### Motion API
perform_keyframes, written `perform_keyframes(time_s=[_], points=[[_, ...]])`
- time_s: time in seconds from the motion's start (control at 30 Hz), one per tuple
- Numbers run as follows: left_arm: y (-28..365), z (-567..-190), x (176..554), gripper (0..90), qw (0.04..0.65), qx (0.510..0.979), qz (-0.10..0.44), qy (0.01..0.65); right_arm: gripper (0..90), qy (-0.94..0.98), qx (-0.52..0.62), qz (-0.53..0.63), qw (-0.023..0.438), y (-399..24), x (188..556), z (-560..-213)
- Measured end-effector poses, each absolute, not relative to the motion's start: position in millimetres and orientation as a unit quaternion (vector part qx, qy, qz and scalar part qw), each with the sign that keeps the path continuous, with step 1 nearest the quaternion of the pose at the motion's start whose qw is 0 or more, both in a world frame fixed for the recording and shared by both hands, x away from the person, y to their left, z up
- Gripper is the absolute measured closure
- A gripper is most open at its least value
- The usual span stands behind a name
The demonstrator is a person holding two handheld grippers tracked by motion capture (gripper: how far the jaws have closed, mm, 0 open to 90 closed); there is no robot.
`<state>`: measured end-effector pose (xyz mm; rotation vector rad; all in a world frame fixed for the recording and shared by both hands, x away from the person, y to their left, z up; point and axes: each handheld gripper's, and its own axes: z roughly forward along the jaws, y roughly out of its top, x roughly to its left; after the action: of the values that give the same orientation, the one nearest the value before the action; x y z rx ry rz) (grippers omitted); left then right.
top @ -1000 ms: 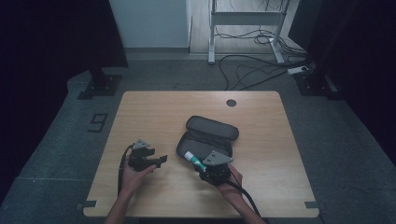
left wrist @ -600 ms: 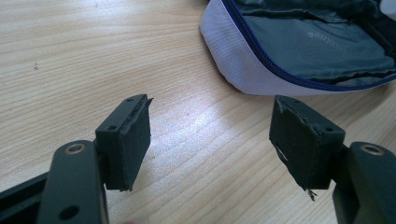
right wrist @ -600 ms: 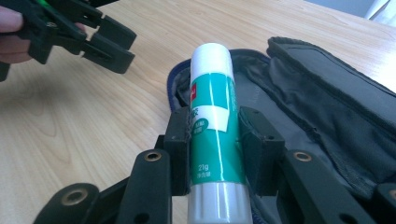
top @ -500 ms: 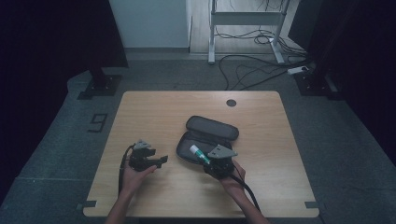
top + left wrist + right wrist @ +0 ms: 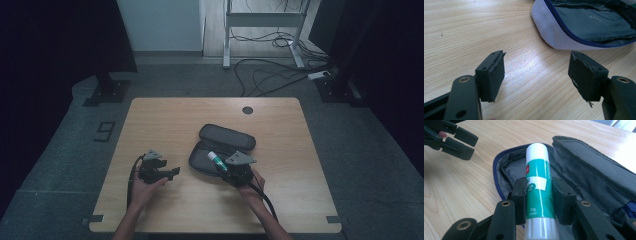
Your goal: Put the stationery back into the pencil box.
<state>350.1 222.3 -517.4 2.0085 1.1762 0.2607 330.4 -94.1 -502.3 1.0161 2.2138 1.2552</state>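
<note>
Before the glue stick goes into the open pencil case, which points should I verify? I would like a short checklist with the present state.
1. Right tool shut on glue stick: ok.
2. Glue stick cap on: ok.
3. Pencil case unzipped and open: ok.
4. Stick over the open case: ok.
5. Left tool open, holds nothing, beside the case: ok.
6. Case held steady on the table: not ok, nothing holds it.

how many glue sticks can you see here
1. The glue stick is clamped between the right gripper jaws, held over the open pencil case on the table. More could lie hidden in the case's folds.
</note>
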Motion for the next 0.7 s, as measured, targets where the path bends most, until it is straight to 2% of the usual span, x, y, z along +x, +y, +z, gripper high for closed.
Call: perform_keyframes(time_s=[0.7], points=[[219.8,-519.7,349.7,30.0,0.385,0.793,0.098,0.462,64.8,0.793,0.387,0.431,0.191,-96.4,361.8,-510.8]])
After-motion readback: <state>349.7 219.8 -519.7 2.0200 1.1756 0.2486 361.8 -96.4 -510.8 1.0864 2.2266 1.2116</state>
